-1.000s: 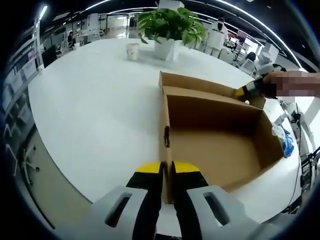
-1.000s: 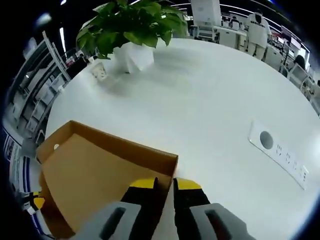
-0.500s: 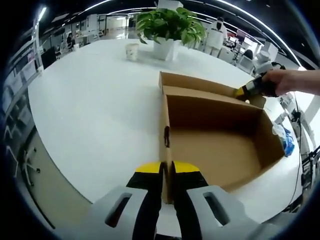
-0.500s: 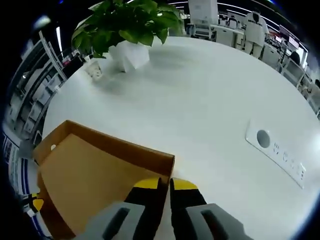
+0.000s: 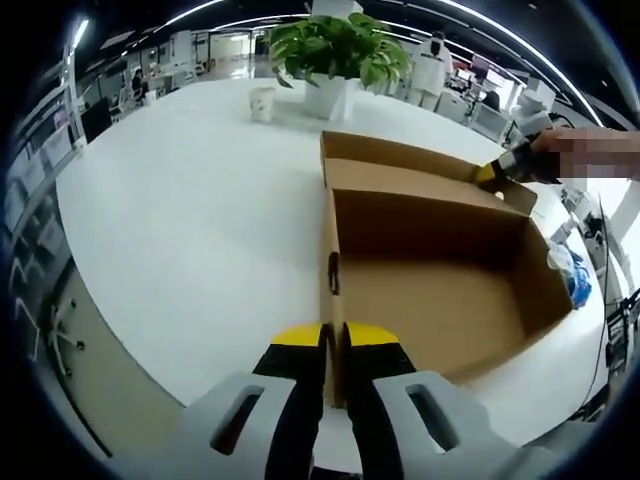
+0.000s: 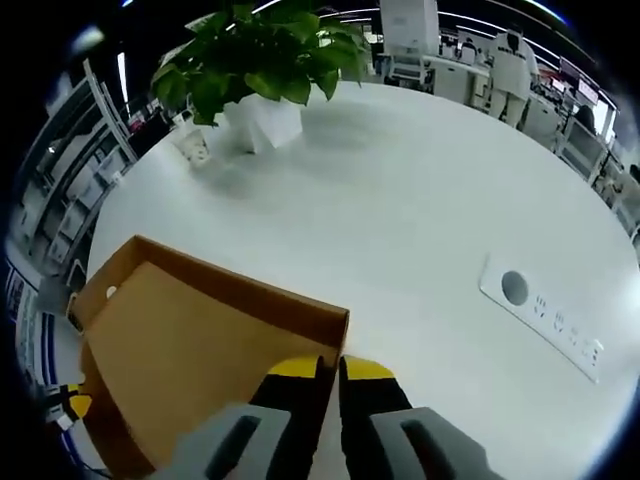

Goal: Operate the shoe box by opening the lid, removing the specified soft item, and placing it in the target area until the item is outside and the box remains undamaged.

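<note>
Barely anything has shifted: left hand-held gripper (image 5: 333, 340) keeps pinching the near box (image 5: 440, 290) wall, right hand-held gripper (image 6: 329, 370) the lid (image 6: 190, 340) edge. Left view shows the box's bare inside on the desk (image 5: 180, 210).

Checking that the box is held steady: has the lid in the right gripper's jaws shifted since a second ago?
Barely. In the right gripper view the lid sits about where it did against the potted plant; the slight shift looks like camera motion.
</note>
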### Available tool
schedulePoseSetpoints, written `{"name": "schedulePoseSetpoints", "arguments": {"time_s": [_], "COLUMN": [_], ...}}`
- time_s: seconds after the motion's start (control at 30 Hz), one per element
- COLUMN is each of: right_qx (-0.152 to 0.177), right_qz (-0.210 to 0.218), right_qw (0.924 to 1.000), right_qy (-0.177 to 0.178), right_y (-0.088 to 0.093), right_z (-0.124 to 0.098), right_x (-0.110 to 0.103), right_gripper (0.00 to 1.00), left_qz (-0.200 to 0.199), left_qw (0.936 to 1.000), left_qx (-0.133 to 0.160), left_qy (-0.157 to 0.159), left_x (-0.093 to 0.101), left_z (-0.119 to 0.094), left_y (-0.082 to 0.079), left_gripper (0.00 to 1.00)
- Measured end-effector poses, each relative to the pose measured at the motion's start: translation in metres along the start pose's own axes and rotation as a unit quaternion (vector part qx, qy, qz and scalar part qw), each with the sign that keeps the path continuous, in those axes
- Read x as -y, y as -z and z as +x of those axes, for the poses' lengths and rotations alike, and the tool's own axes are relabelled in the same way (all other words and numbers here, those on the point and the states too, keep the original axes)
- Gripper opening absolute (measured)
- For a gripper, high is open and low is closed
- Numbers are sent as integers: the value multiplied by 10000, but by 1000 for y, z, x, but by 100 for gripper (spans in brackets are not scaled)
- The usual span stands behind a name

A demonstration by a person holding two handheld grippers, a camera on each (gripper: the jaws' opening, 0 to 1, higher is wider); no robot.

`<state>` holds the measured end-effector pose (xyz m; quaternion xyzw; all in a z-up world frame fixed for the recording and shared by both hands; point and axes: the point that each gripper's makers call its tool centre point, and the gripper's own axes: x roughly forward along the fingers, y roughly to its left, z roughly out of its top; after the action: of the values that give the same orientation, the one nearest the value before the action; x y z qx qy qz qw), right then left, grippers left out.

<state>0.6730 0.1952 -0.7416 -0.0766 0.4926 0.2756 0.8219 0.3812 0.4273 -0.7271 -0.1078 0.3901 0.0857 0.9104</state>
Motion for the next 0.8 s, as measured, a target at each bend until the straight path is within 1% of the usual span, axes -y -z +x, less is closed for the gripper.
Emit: {"name": "schedulePoseSetpoints", "arguments": {"time_s": [0.8], "right_qx": [405], "right_qz": [25], "right_qw": [9992], "right_qy": [-35], "right_y": [-18], "right_z": [-38], "right_x": [-6], "right_gripper": [0], "left_qz": [94], "left_qw": [9998], "left_qx": [-34], "left_qy": [-162], "left_x": [-1], "left_z": [1], "left_y": [1], "left_gripper": [4]}}
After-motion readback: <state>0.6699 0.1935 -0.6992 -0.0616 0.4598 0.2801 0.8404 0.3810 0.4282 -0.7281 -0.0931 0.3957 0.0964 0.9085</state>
